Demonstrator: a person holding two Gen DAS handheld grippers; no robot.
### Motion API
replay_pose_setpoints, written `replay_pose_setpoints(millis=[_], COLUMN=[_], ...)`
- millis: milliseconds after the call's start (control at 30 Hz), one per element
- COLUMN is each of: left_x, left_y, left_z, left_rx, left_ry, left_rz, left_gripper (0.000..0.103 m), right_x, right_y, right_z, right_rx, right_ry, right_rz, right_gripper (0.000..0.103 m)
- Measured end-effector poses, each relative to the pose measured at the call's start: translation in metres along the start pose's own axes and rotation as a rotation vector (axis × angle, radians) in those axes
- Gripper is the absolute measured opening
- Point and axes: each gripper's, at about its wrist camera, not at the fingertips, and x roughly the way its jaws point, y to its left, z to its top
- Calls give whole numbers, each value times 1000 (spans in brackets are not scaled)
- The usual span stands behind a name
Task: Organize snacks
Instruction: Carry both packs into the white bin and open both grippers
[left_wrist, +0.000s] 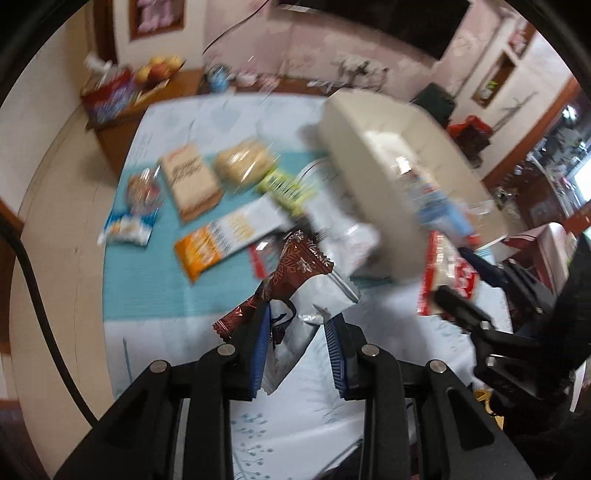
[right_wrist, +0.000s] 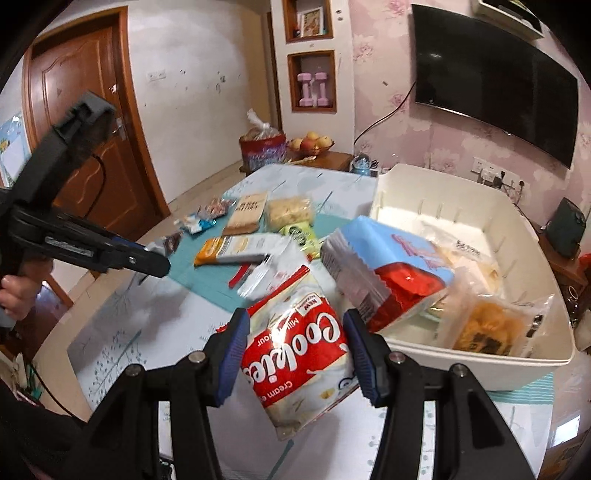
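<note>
My left gripper (left_wrist: 299, 332) holds a brown and silver snack wrapper (left_wrist: 295, 280) between its blue pads above the table; the view is blurred. My right gripper (right_wrist: 295, 343) is shut on a red and white Cookies bag (right_wrist: 299, 354), held next to the cream bin (right_wrist: 480, 354). The bin (left_wrist: 369, 177) holds a blue and red pack (right_wrist: 388, 273) and a clear-wrapped cake (right_wrist: 491, 325). Several snacks lie on the teal mat (right_wrist: 207, 280): an orange and white box (left_wrist: 225, 236), a tan box (left_wrist: 192, 181), a green pack (left_wrist: 288, 188). The left gripper also shows in the right wrist view (right_wrist: 159, 262).
A side table holds a fruit bowl (right_wrist: 310, 144) and a red basket (right_wrist: 262, 147). A TV (right_wrist: 495, 74) hangs on the wall behind the bin. A wooden door (right_wrist: 92, 122) stands at the left. The floral tablecloth (right_wrist: 122, 336) covers the table.
</note>
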Motion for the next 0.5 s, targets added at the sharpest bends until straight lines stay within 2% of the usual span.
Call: replay_pose_setpoints(millis=[100, 267, 500], left_x=[-11, -16, -1], left_y=[-19, -49, -93], left_z=[16, 42, 77], left_rx=[35, 69, 127], left_ry=[-44, -105, -151], left_rz=[-27, -67, -114], left_gripper=[27, 27, 28], right_x=[-11, -17, -1], right_y=[-7, -30, -78], right_z=[9, 26, 30], right_rx=[-4, 14, 105], right_ry=[-50, -126, -123], right_rz=[-18, -102, -184], right_gripper=[53, 53, 53])
